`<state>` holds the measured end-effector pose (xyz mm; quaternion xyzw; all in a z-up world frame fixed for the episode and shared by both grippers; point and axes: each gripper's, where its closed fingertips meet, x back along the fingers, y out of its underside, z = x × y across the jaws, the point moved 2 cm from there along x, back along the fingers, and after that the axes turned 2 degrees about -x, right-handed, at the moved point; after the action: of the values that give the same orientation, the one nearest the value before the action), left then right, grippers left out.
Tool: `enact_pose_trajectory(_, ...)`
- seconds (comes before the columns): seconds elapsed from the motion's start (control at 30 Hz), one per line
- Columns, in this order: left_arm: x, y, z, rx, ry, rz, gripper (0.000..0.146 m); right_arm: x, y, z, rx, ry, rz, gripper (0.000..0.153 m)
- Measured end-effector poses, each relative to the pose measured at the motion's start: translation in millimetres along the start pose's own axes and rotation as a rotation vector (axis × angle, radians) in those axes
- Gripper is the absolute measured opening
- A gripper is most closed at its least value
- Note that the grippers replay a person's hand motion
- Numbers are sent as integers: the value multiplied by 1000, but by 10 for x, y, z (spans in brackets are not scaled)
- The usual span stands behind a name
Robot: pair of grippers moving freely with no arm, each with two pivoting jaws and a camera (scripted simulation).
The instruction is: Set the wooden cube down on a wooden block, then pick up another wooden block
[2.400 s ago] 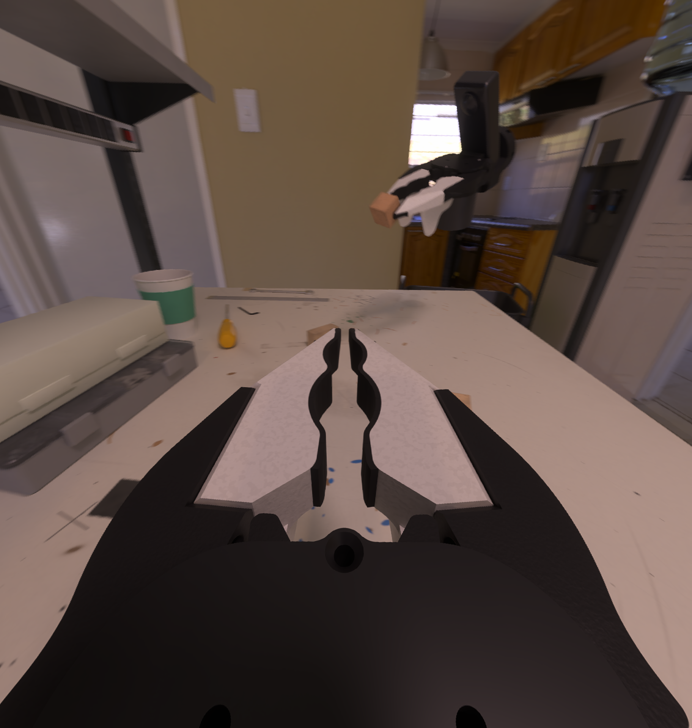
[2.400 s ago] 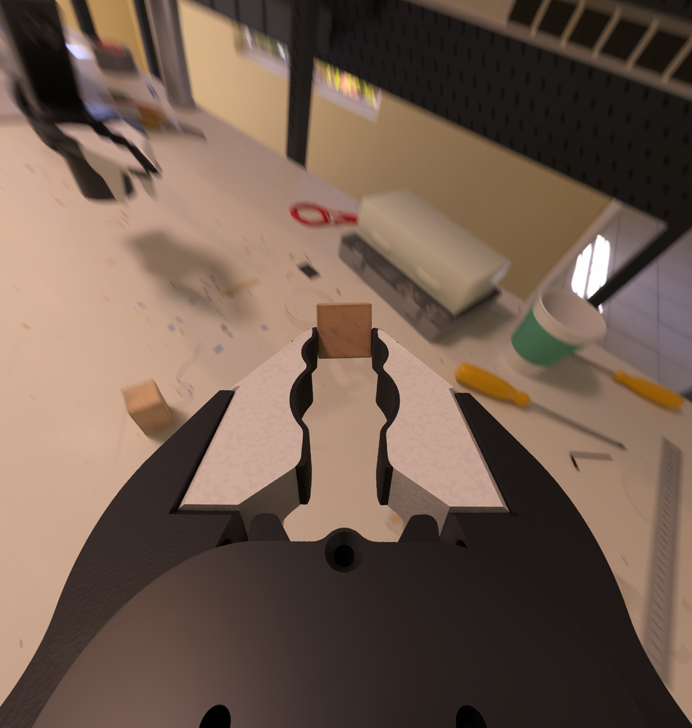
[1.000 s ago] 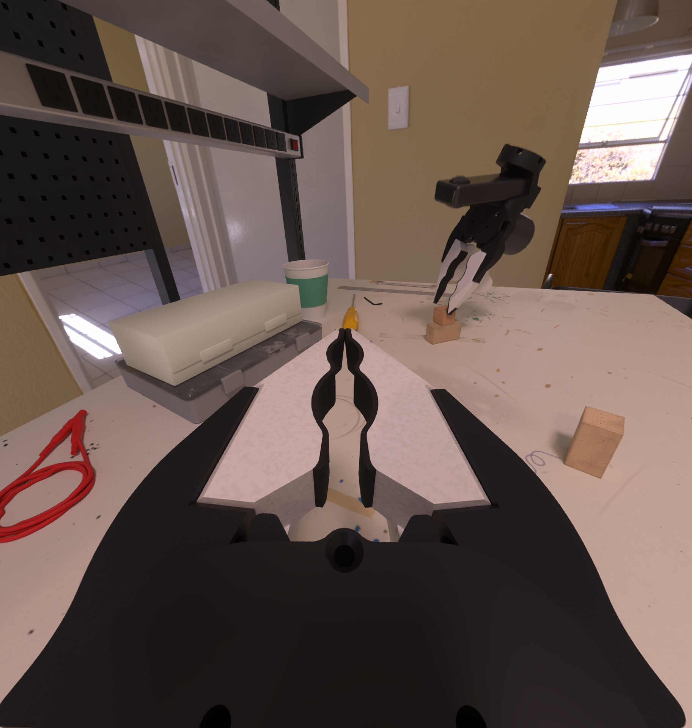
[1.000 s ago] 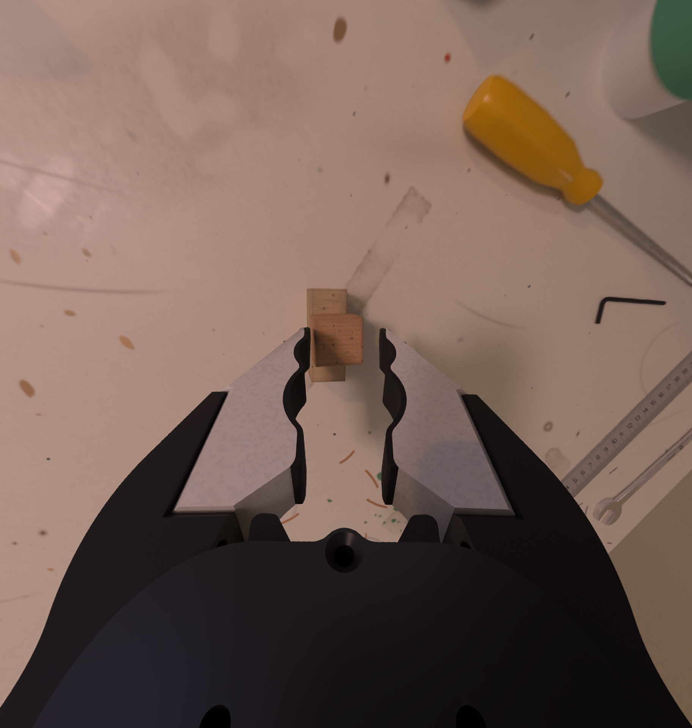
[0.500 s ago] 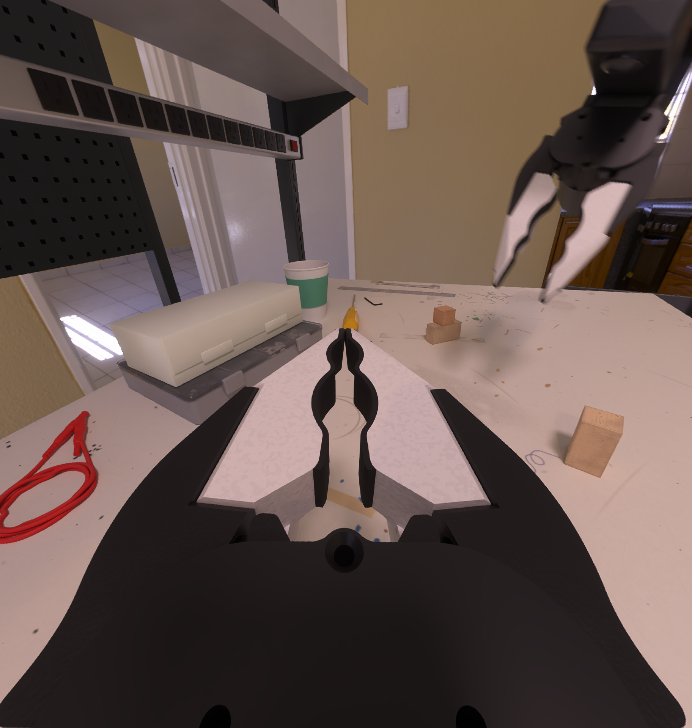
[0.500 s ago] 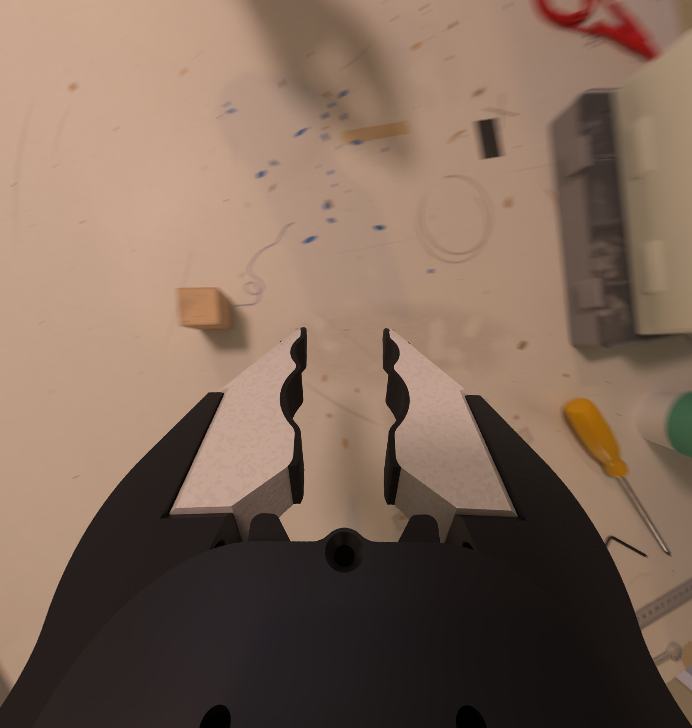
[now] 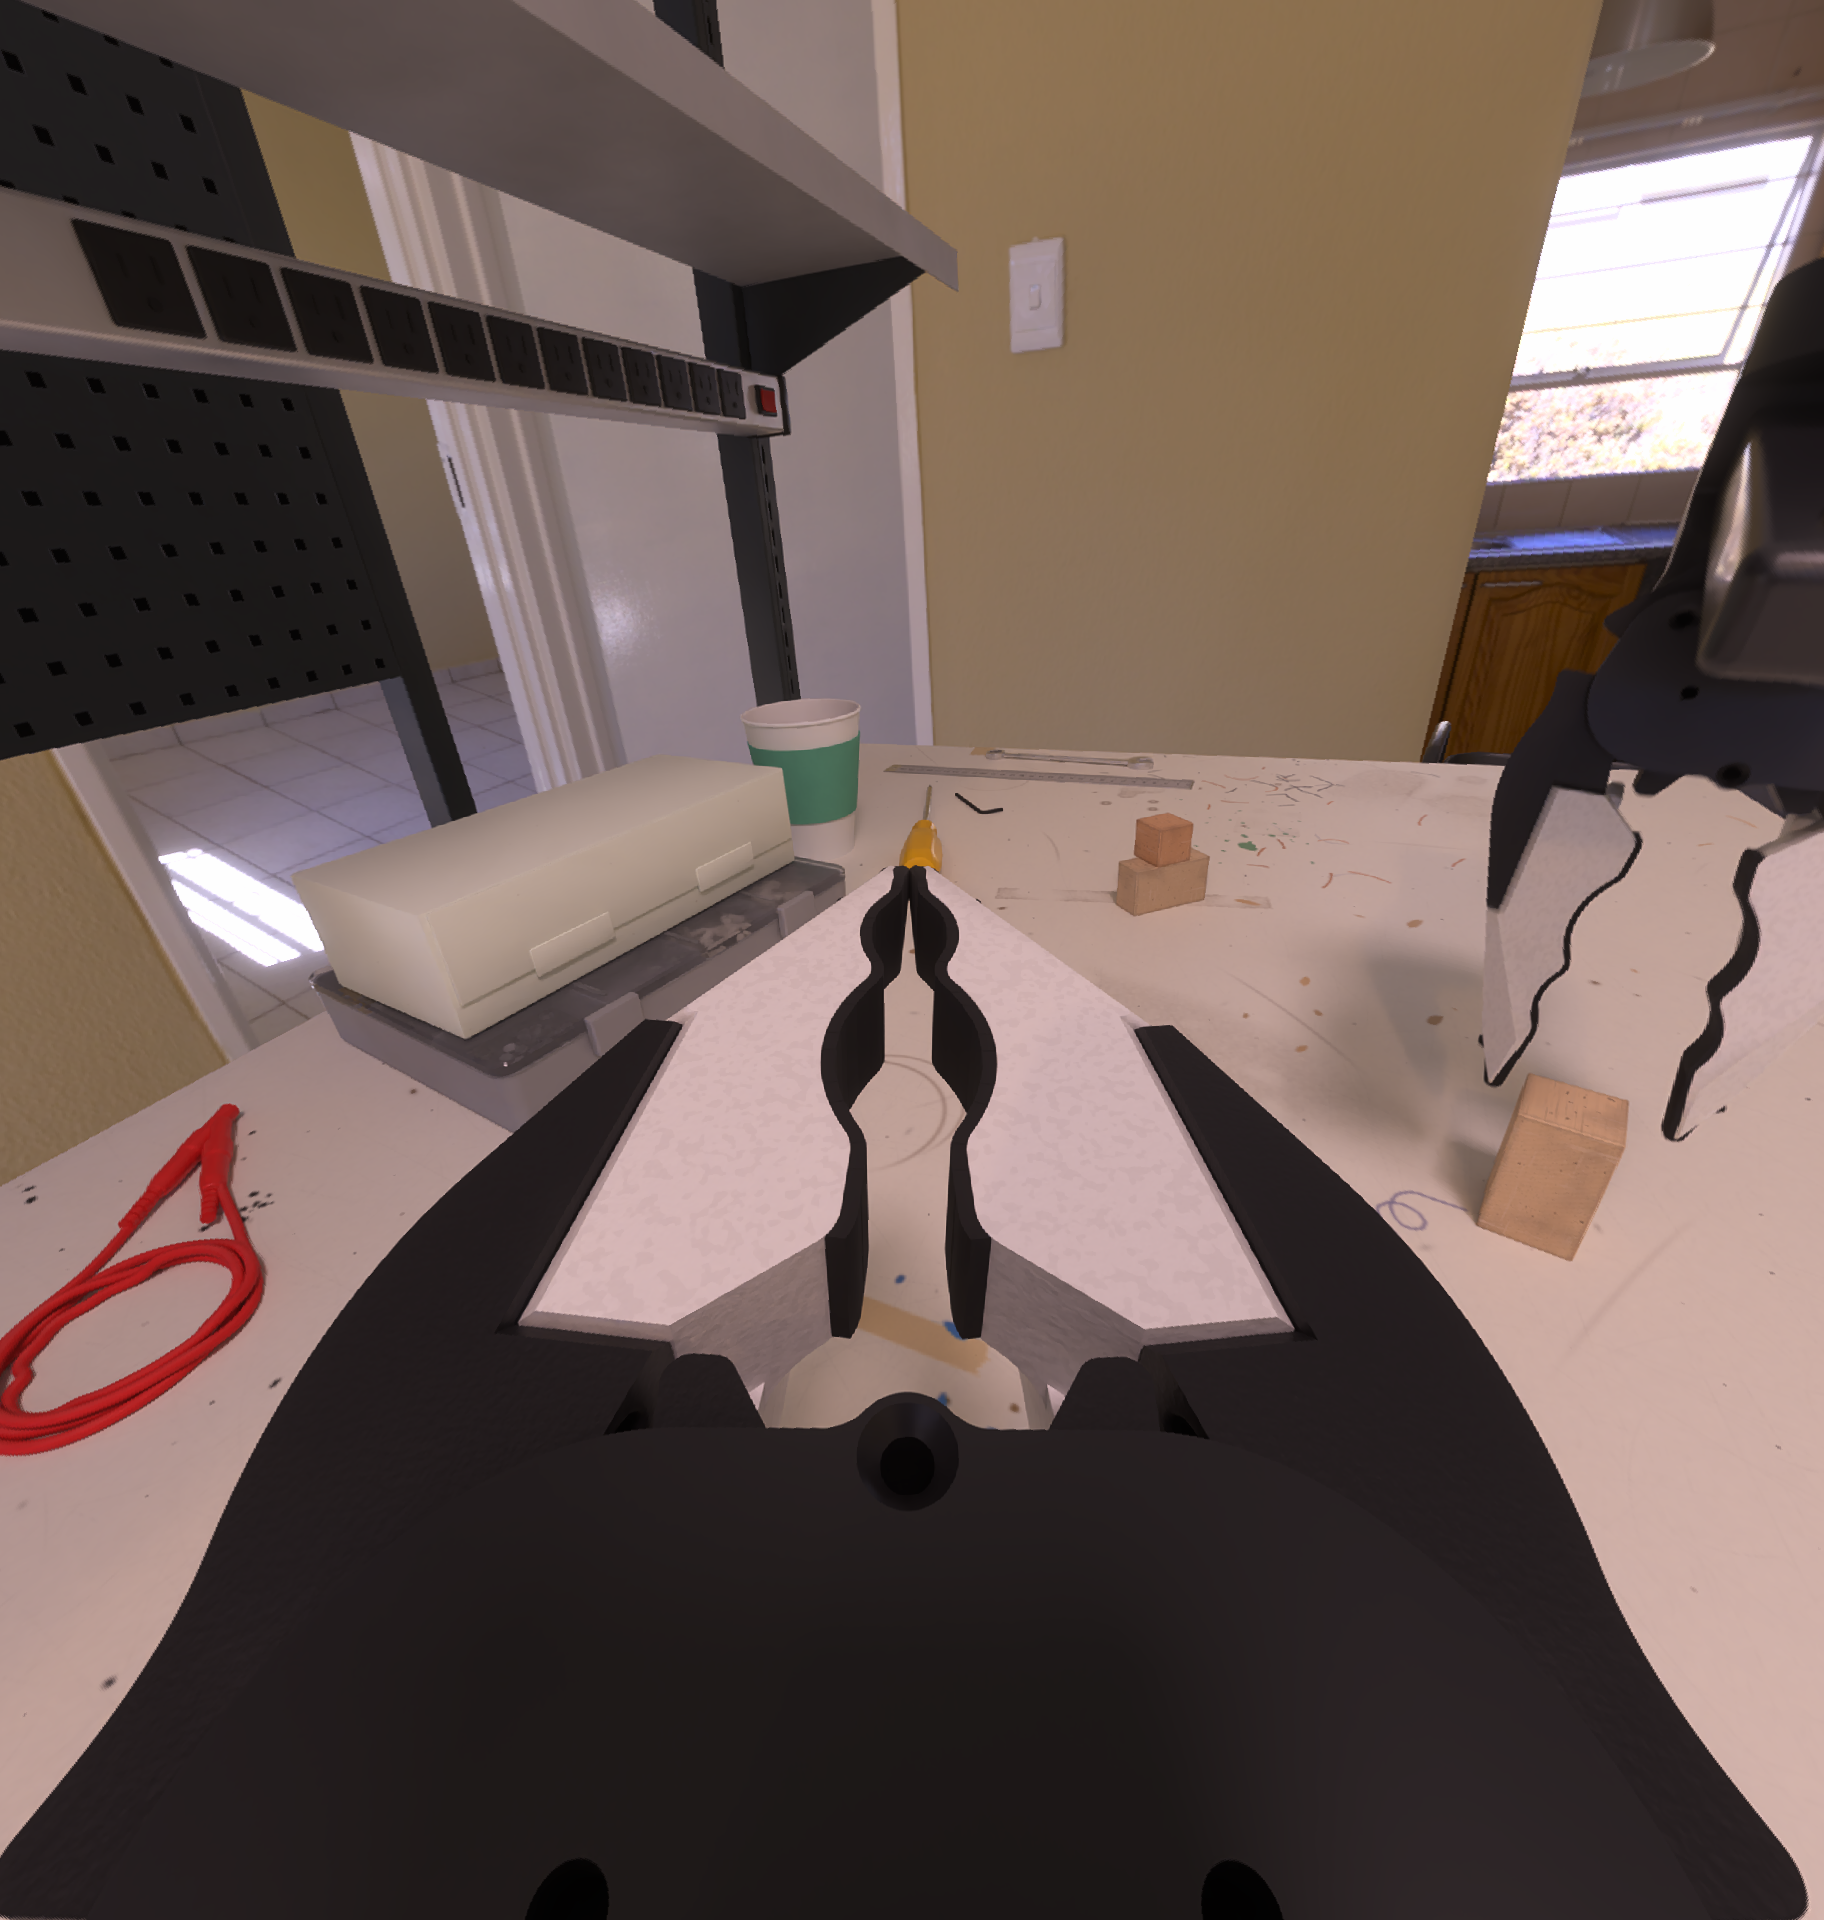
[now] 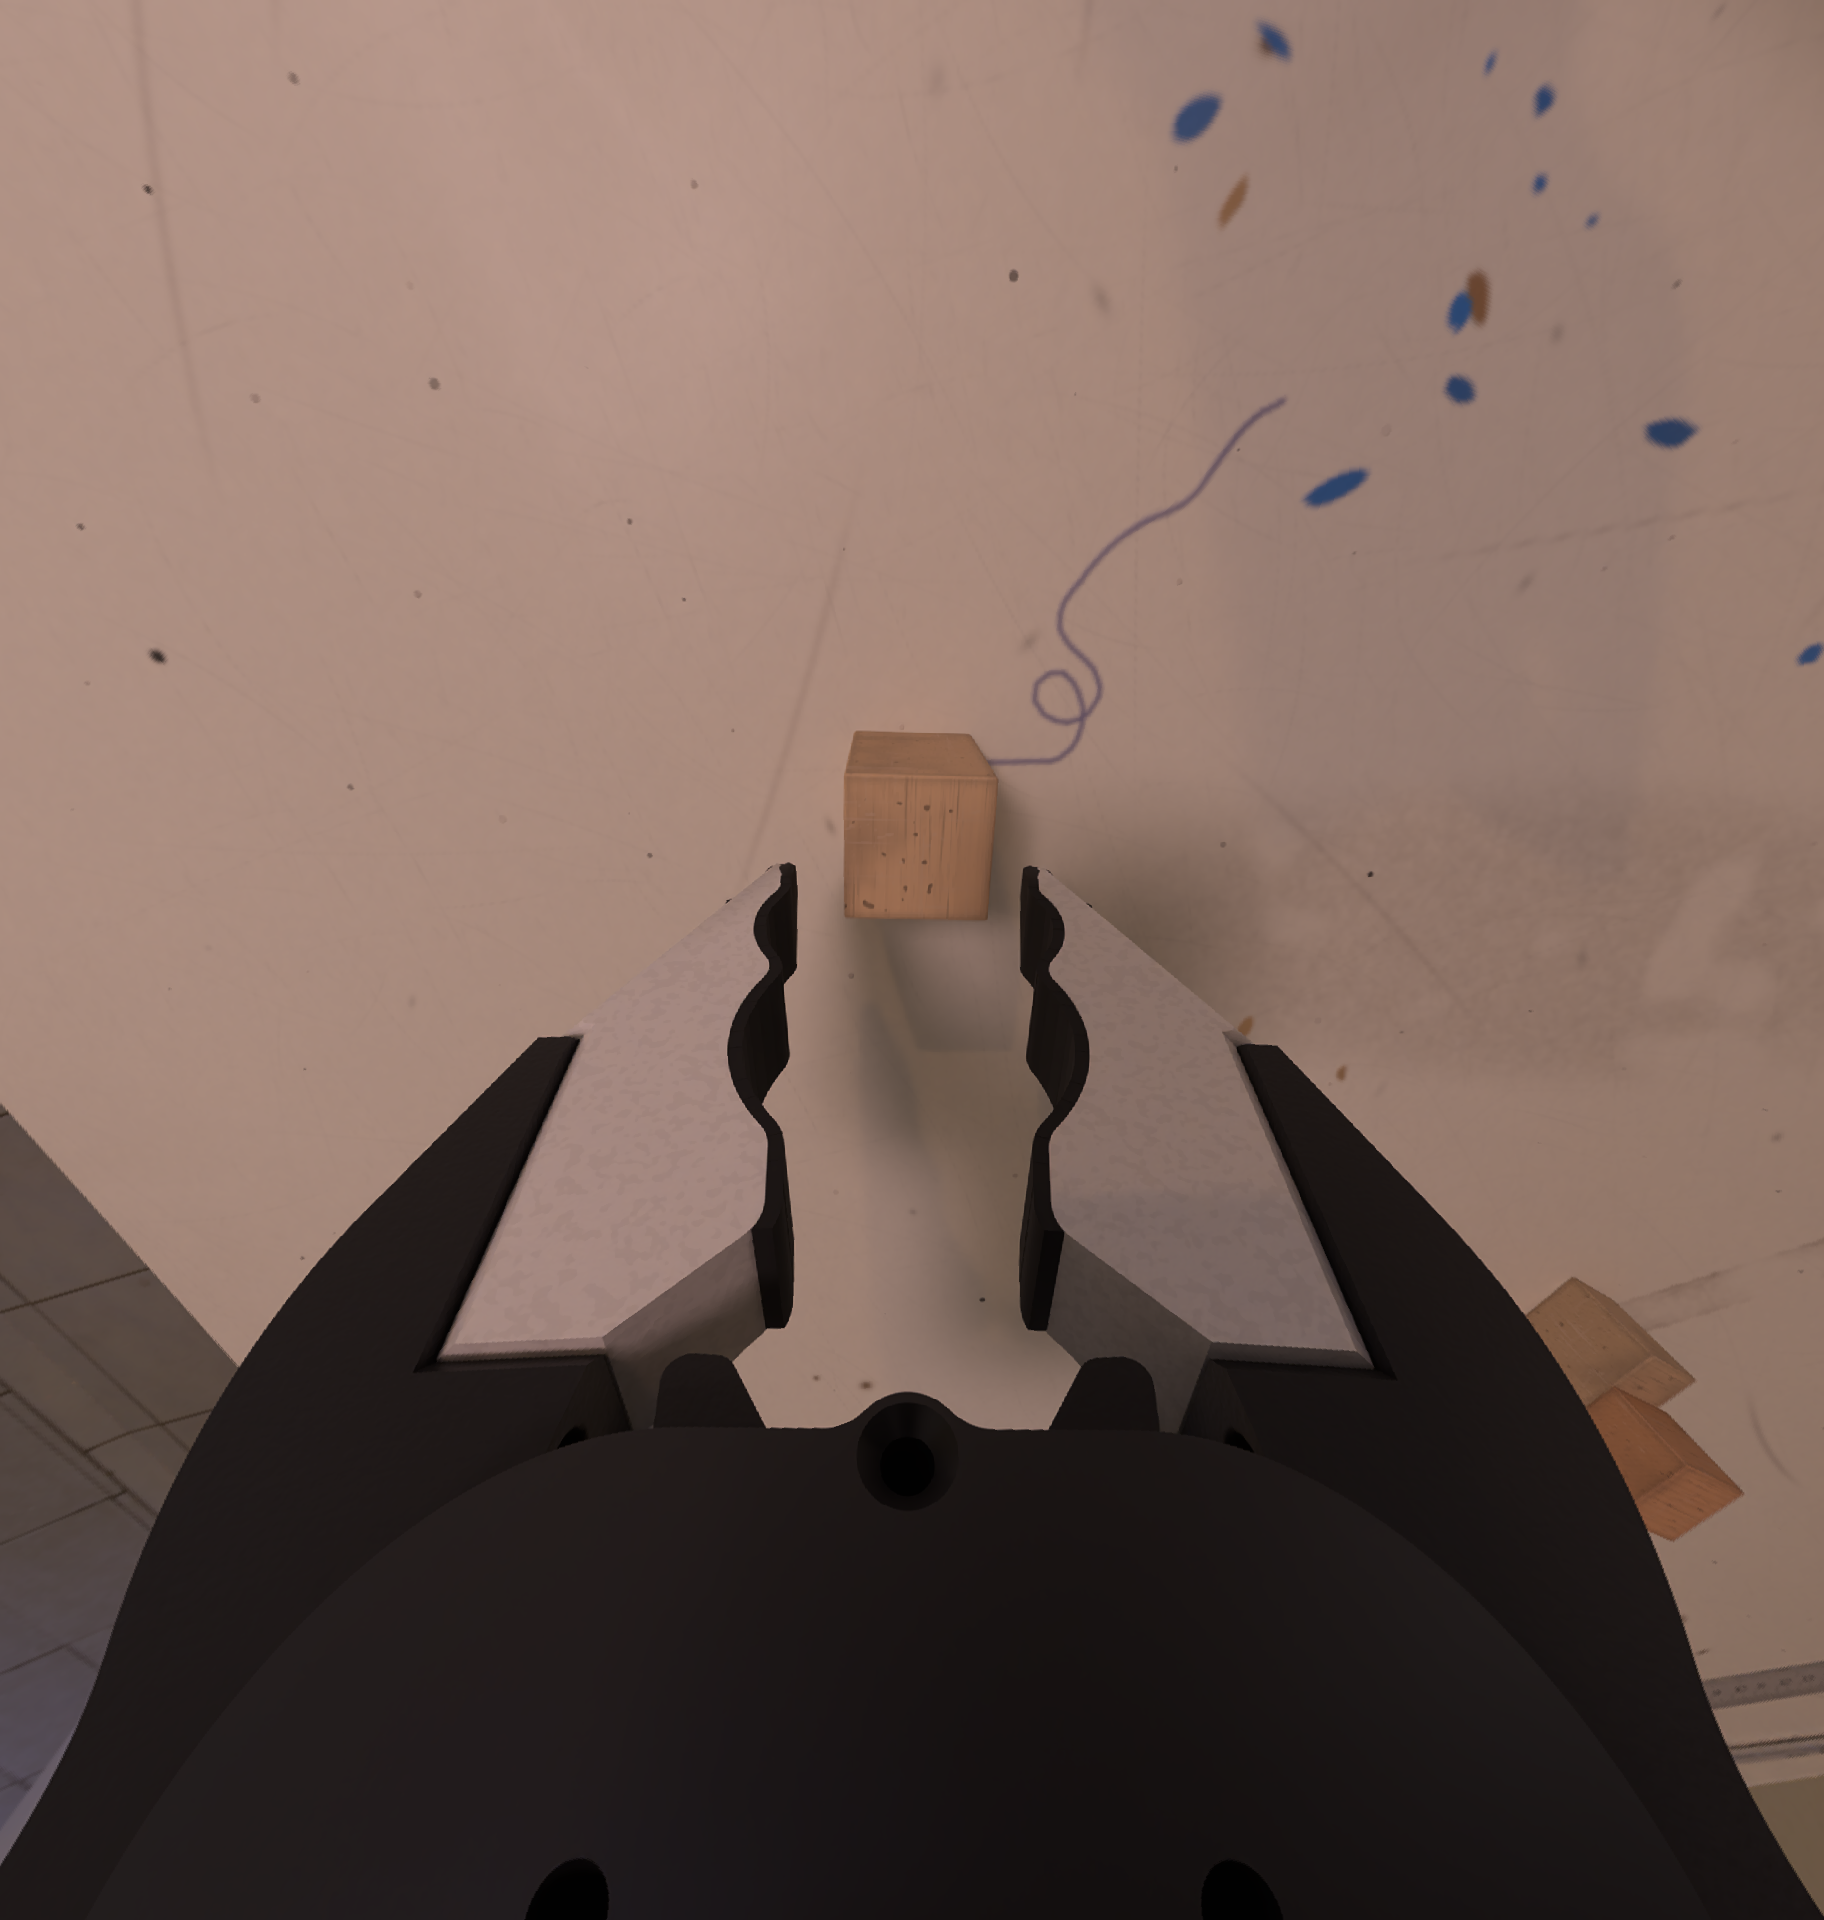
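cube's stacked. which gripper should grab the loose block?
Right. The right gripper hangs open just above the loose block, fingers either side of it. The left gripper is shut, low over the table and well away from that block.

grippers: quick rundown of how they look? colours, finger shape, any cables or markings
Both match. The left gripper and the right gripper each have a matte black body that flares wide toward the camera, with a small round hole at the finger base and two oval cut-outs lower down. The fingers are pale speckled grey wedges tapering to points, with black wavy, scalloped inner edges. No cables or markings visible.
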<state>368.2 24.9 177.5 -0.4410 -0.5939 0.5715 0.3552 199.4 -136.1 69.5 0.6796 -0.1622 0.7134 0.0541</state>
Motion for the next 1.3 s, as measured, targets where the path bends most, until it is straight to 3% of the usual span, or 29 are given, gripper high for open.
enact_pose_trajectory(0.1, 12, -10, -15, 3, -3, 4, 0, -85, 0, 13, -10, -8, -25, 41)
enact_pose_trajectory(0.17, 18, -14, -24, 2, -6, 4, 0, -94, -4, 32, -35, -14, -38, 29)
enact_pose_trajectory(0.3, 25, -17, -34, 3, -7, 5, 0, 32, -29, 109, -52, 2, -20, 29)
enact_pose_trajectory(0.53, 12, 26, -24, -3, -4, -12, 0, 822, 43, 476, -53, 100, 58, 29)
enact_pose_trajectory(0.67, 5, 39, -14, -7, -1, -17, 0, 1285, 313, 770, -68, 179, 24, 29)
enact_pose_trajectory(0.77, 2, 43, -11, -5, 0, -18, 0, 1452, 638, 982, -140, 211, -43, 29)
enact_pose_trajectory(0.9, -3, 53, -5, -8, 3, -23, 0, 1418, 1109, 1177, -235, 203, -112, 29)
enact_pose_trajectory(1.1, -4, 82, -14, -8, 1, -32, 0, 1055, 1724, 1324, -340, 159, -186, 29)
enact_pose_trajectory(1.3, -14, 119, -14, -10, 4, -44, 0, 759, 2088, 1350, -383, 112, -216, 29)
